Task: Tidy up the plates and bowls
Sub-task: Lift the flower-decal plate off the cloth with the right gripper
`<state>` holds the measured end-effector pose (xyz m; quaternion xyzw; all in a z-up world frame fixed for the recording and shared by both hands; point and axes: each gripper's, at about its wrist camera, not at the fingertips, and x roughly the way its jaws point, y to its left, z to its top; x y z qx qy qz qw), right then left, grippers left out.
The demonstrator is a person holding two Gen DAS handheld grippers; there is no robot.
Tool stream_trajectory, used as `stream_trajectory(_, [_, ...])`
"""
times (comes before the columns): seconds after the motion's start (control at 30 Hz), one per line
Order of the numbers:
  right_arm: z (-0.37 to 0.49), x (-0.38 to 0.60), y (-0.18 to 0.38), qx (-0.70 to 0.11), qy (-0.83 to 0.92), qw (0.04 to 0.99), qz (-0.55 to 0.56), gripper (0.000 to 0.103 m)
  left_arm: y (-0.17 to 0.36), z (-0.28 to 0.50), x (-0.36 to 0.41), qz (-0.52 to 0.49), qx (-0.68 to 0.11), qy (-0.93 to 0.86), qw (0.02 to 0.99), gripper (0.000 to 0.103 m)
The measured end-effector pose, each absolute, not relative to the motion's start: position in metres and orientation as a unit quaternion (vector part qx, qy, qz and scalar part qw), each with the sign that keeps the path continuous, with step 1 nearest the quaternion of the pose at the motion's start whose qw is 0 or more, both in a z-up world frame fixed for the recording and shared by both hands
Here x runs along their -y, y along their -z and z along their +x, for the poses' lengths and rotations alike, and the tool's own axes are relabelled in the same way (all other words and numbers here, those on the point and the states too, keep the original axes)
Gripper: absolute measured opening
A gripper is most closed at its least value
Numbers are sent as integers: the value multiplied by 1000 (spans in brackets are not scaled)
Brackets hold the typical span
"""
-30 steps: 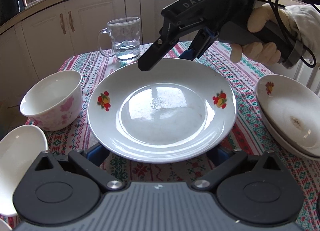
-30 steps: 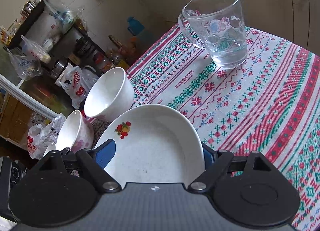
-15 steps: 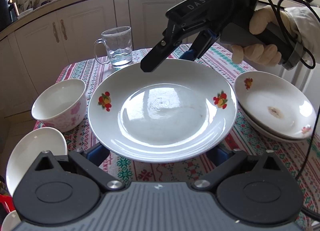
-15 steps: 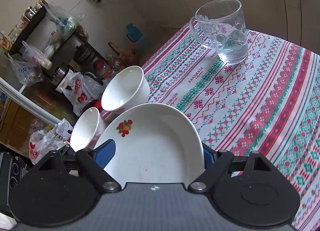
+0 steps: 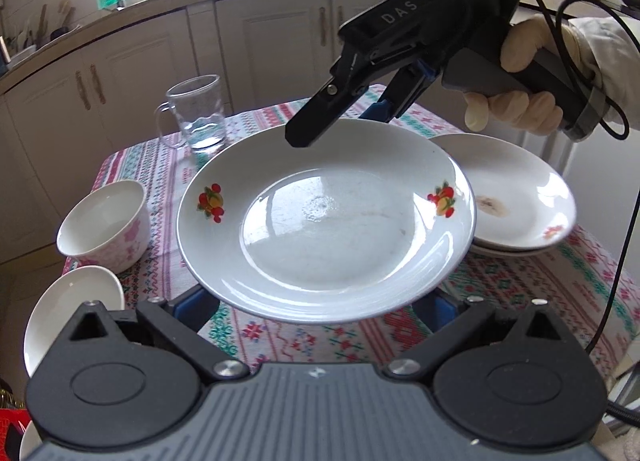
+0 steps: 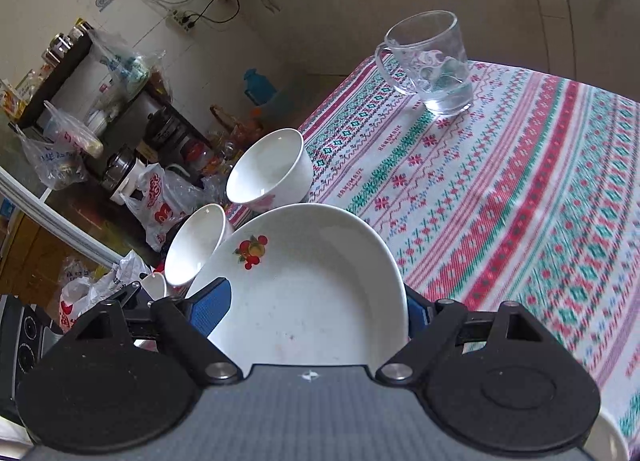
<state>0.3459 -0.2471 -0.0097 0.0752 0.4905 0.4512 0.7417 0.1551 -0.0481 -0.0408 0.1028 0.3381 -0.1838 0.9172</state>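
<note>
A white plate with red fruit decals point(image 5: 326, 229) hangs in the air above the table. My right gripper point(image 5: 340, 121) is shut on its far rim, one finger above and one below. The same plate fills the right wrist view point(image 6: 312, 293). My left gripper sits wide open under the plate's near rim, its blue pads point(image 5: 196, 303) just showing at both sides. Two stacked decal plates point(image 5: 520, 201) lie at the right. A pink-flowered bowl point(image 5: 106, 225) and a plain white bowl point(image 5: 64, 313) stand at the left.
A glass mug point(image 5: 198, 113) with some water stands at the far side of the patterned tablecloth point(image 5: 520, 301). White kitchen cabinets lie beyond the table. In the right wrist view, shelves and plastic bags point(image 6: 156, 201) crowd the floor past the table's left edge.
The plate has risen higher above the table with both grippers, and the table objects look smaller and farther below. The stacked plates at the right have come fully into view.
</note>
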Motion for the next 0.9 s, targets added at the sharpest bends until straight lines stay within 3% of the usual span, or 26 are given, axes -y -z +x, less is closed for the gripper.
stream_trajectory(0.9, [284,360,16,-473,-368,789,133,90,42,140,120,146,-332,281,889,101])
